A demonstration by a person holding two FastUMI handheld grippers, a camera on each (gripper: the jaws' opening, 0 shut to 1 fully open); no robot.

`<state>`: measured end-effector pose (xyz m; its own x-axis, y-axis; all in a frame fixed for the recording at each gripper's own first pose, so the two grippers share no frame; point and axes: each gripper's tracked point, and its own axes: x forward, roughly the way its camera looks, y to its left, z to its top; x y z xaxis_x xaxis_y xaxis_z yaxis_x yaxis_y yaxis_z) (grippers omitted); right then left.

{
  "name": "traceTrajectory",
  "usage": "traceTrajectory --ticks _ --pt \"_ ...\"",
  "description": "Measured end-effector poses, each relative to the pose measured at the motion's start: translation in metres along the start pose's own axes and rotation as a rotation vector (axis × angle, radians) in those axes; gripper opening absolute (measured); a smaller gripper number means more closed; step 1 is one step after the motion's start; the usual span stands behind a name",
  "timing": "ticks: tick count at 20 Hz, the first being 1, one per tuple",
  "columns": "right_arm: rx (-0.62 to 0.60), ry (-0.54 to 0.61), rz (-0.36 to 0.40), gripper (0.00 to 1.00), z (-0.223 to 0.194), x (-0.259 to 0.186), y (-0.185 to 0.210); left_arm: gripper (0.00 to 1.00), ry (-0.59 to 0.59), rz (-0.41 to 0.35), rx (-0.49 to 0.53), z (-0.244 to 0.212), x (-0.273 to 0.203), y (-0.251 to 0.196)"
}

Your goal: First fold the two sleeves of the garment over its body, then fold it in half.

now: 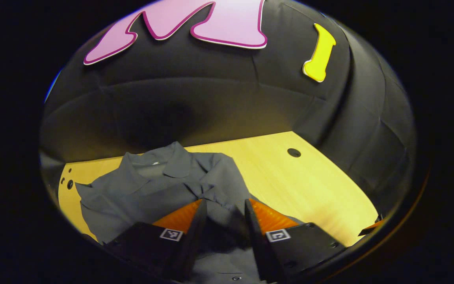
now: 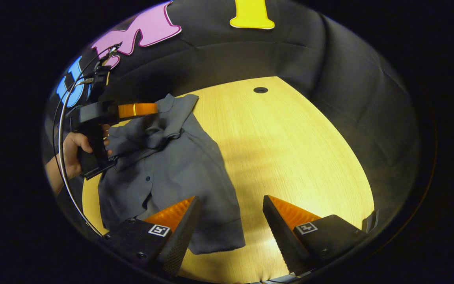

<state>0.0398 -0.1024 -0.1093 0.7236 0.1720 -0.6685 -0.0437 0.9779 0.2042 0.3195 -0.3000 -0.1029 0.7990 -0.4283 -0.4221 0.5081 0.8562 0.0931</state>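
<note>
A grey collared shirt (image 1: 152,189) lies on the wooden table (image 1: 290,181) with its collar at the far end. Its cloth is bunched in folds just ahead of my left gripper (image 1: 224,203). That gripper's jaws stand partly apart with grey cloth lying between and under them. In the right gripper view the shirt (image 2: 179,165) spreads over the table's left half, and the left gripper (image 2: 153,109), held by a hand (image 2: 73,150), hovers over the bunched part near the collar. My right gripper (image 2: 231,201) is open above the shirt's near right edge, holding nothing.
The table (image 2: 290,150) is bare wood to the right of the shirt, with a round hole (image 2: 260,90) near its far edge. Small holes (image 1: 69,183) mark the far left corner. Black cloth walls close in behind and to the right. A cable (image 2: 63,157) loops by the hand.
</note>
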Motion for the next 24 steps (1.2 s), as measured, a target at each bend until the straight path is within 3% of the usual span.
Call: traceTrajectory --ticks 4,5,10,15,20,24 --pt "0.001 0.037 0.011 0.99 -0.005 0.008 0.009 0.92 -0.008 0.023 -0.107 -0.005 -0.036 0.027" --pt "-0.006 0.043 0.012 0.99 -0.007 0.011 0.012 0.96 -0.011 0.039 -0.132 -0.009 -0.049 0.039" --pt "-0.056 0.105 0.032 0.99 -0.022 0.025 0.021 0.96 0.01 0.142 -0.182 -0.054 -0.138 0.112" --pt "-0.046 0.184 0.02 0.99 -0.04 0.041 0.017 0.96 0.112 0.317 -0.229 -0.159 -0.231 0.181" --pt "-0.025 0.239 0.022 0.99 -0.051 0.048 0.029 0.96 0.232 0.427 -0.352 -0.257 -0.283 0.2" --pt "-0.075 0.263 0.026 0.99 -0.059 0.048 0.046 0.92 0.281 0.433 -0.394 -0.294 -0.299 0.195"
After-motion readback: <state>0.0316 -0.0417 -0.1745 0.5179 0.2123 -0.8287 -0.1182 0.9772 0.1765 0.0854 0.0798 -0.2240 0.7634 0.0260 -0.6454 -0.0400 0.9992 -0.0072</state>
